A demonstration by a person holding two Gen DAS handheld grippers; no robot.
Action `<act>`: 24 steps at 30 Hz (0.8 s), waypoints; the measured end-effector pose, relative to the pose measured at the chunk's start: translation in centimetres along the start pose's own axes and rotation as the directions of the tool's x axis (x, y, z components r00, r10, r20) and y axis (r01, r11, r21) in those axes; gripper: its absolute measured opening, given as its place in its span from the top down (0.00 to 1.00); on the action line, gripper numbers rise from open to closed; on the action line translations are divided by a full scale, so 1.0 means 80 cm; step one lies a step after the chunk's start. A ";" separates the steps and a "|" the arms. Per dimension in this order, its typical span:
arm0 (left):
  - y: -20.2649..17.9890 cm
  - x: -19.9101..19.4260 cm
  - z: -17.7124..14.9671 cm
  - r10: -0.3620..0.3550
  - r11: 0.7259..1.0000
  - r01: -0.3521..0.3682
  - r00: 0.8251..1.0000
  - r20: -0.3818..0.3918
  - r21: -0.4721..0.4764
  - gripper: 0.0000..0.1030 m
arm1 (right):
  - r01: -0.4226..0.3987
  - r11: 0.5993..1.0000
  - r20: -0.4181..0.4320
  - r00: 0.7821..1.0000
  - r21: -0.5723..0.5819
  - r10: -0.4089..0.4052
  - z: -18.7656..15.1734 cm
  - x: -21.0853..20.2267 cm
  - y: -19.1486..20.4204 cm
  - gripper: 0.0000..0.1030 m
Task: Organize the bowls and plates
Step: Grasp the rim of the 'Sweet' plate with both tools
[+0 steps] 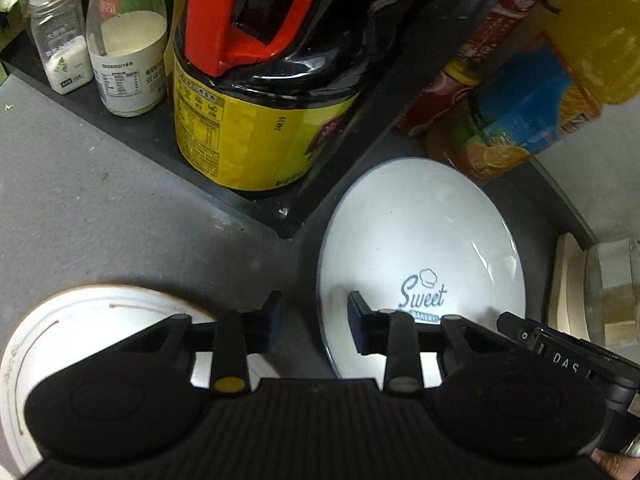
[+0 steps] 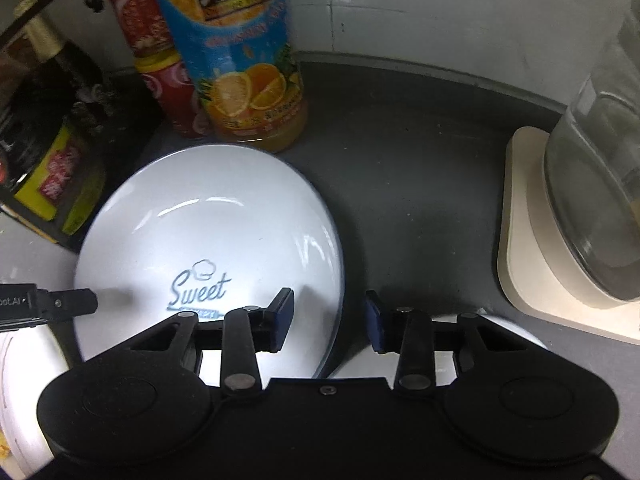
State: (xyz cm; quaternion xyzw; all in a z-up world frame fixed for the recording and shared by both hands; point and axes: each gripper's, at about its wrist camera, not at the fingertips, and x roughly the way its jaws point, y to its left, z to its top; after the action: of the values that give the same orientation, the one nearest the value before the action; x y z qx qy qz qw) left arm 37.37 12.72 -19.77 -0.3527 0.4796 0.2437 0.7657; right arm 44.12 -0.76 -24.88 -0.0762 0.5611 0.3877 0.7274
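Left tool (image 1: 314, 322) nearest, spread wide, gripping nothing, hovering between brown-rimmed plate (image 1: 92, 312) and Sweet plate (image 1: 416, 232). Both lie apart on grey desk (image 1: 100, 200); nothing stacked yet, judging by layout. Bottles crowd black tray (image 1: 256, 208).

Right tool (image 2: 330, 320) likewise released, straddling Sweet plate's (image 2: 208, 216) edge. Another white dish (image 2: 500, 326) sits below; juice bottle (image 2: 240, 60), tiled wall behind.

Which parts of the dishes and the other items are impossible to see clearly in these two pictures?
- Brown-rimmed plate, left wrist view: near half hidden by the left gripper.
- White dish, right wrist view: mostly behind the right gripper.
- Glass container, right wrist view: cut off by the frame edge.
- Small jar, left wrist view: label too small to read.
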 end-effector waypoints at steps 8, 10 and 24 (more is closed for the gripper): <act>0.001 0.023 0.009 -0.005 1.000 0.005 1.000 -0.029 -0.026 0.79 | -0.024 1.000 -0.033 0.999 0.015 0.025 0.008 0.024 -0.004 0.65; -0.002 0.026 0.009 -0.011 0.999 0.010 0.999 -0.037 -0.034 0.81 | -0.040 0.999 -0.041 0.998 0.024 0.041 0.011 0.028 -0.005 0.65; -0.008 0.037 0.011 -0.042 0.997 0.037 0.996 -0.077 -0.066 0.87 | -0.138 0.987 -0.017 0.990 0.077 0.139 0.013 0.032 -0.021 0.77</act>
State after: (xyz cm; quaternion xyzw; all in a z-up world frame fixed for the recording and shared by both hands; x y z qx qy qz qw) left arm 39.53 13.09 -22.01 -0.3960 0.4939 0.2297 0.7393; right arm 46.16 -0.08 -27.30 -0.0137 0.5873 0.4149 0.6948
